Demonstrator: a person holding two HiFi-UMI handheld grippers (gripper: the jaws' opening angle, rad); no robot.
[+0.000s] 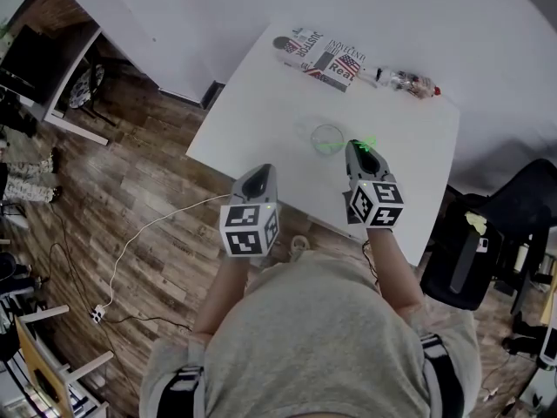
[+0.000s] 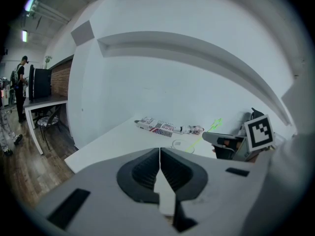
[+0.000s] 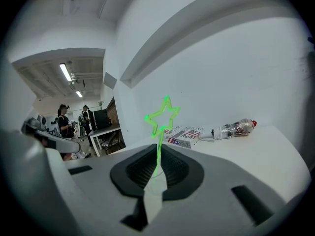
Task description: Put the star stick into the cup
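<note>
The right gripper [image 3: 157, 157] pinches the thin shaft of the star stick [image 3: 161, 118] below the star, its jaws drawn to a narrow slit. The stick's lower end slants toward the clear cup [image 1: 327, 138] on the table [image 1: 261, 111]. The left gripper [image 2: 160, 154] is pressed together on nothing. Judged light, slender and bendy, the stick is best held on the shaft and never by its 1 star.

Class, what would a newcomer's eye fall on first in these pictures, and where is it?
The bright green star stick stands out first, caught between the jaws of the right gripper above the white table. Just left of it sits a clear cup, and the left gripper hovers shut and empty near the table's front edge.
</note>
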